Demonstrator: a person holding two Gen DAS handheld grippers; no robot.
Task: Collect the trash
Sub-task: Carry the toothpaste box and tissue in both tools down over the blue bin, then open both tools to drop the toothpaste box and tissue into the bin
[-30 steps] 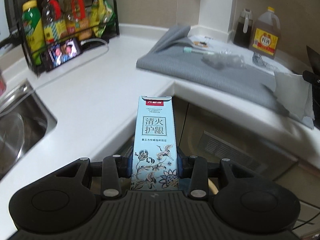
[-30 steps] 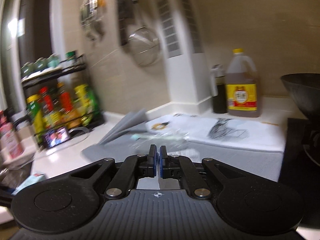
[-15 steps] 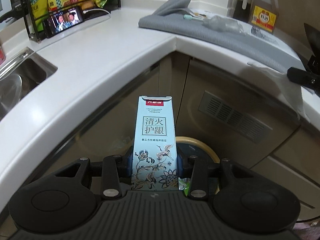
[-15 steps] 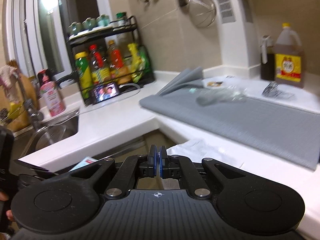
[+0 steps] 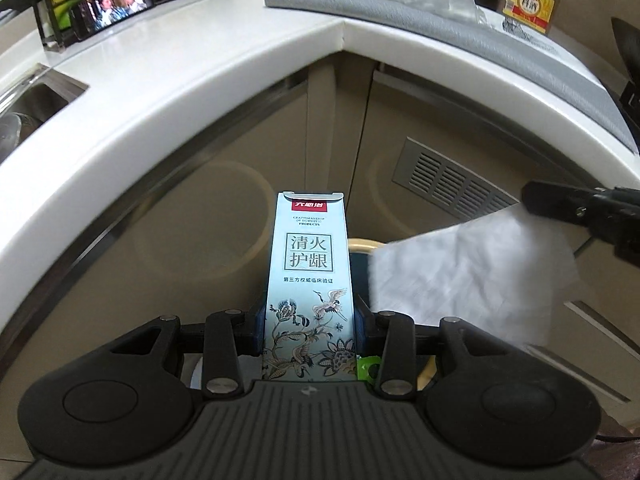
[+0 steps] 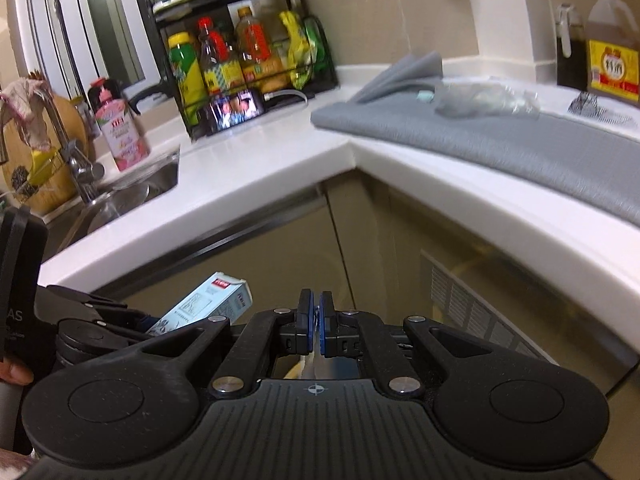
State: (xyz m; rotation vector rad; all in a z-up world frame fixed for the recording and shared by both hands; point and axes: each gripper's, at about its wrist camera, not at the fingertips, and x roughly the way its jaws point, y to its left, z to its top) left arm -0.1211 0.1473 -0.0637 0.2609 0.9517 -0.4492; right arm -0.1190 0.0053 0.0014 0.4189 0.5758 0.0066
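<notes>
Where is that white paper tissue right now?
In the left wrist view the white tissue hangs at the right, pinched by the right gripper, in front of the vented cabinet door, beside the blue box clamped in the left gripper.

Both grippers have dropped from counter height to in front of the cabinet doors (image 5: 224,184), below the white counter edge (image 5: 200,92). The left gripper (image 5: 310,330), carrying the blue box (image 5: 310,276), now hangs over a yellow-rimmed bin (image 5: 362,245). The right gripper (image 5: 532,200) with its white tissue (image 5: 460,268) has swung in beside the box
</notes>
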